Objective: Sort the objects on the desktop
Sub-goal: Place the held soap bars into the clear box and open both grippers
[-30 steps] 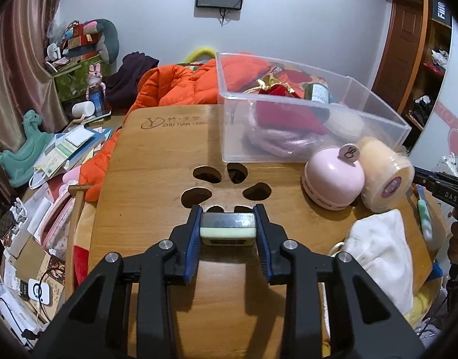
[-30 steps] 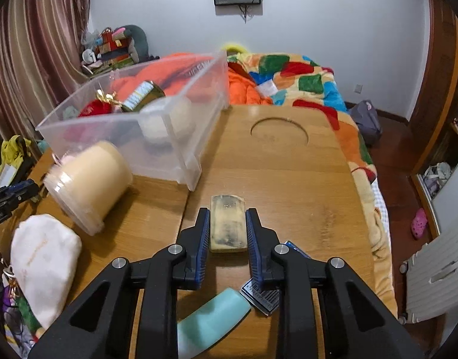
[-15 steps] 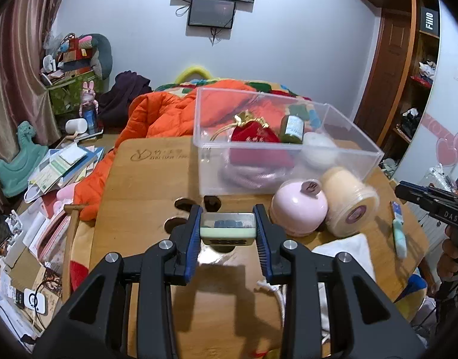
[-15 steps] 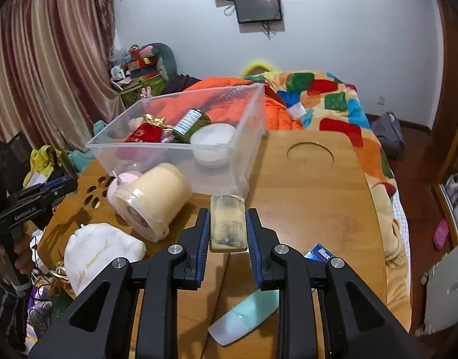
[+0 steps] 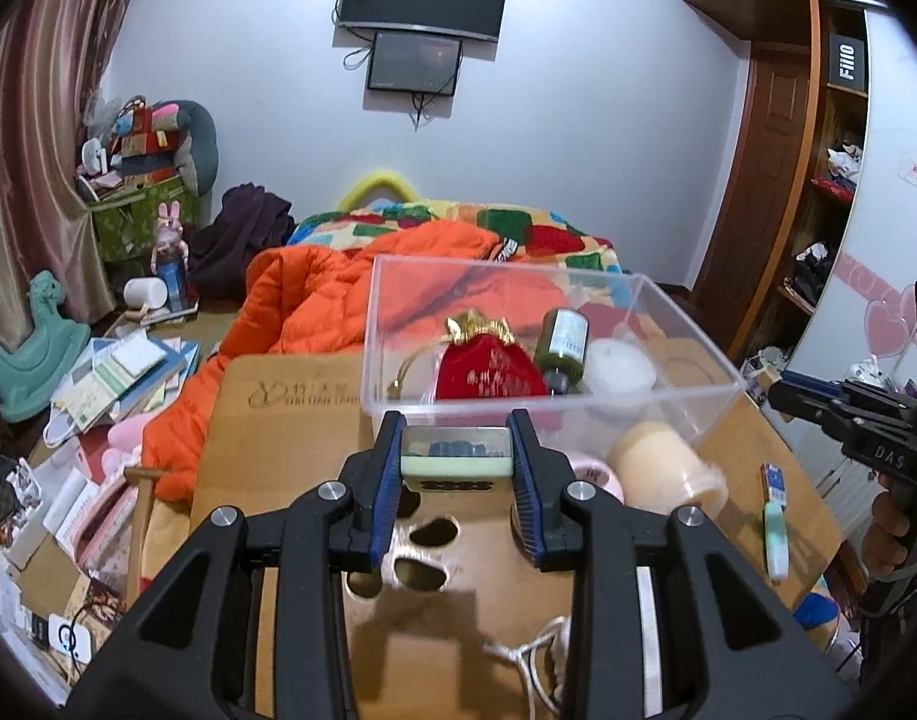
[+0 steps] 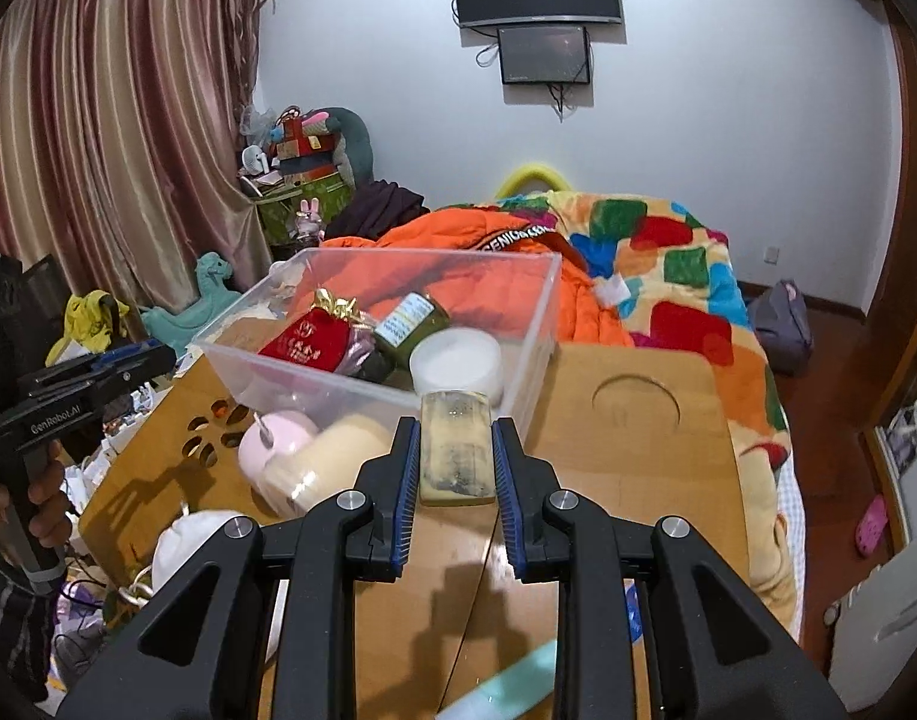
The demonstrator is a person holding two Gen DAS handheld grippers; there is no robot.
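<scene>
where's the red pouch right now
The red pouch lies inside the clear bin, toward its left half in the left wrist view, right beside the green bottle.

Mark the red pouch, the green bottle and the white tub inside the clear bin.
red pouch (image 5: pixel 491 369), left wrist view, on its front face.
green bottle (image 5: pixel 563 339), left wrist view, on its label.
white tub (image 6: pixel 457 363), right wrist view, on its lid.

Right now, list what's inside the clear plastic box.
In the box: a red pouch, a green bottle, a white round tub. Something pink lies under the pouch, mostly covered.
</scene>
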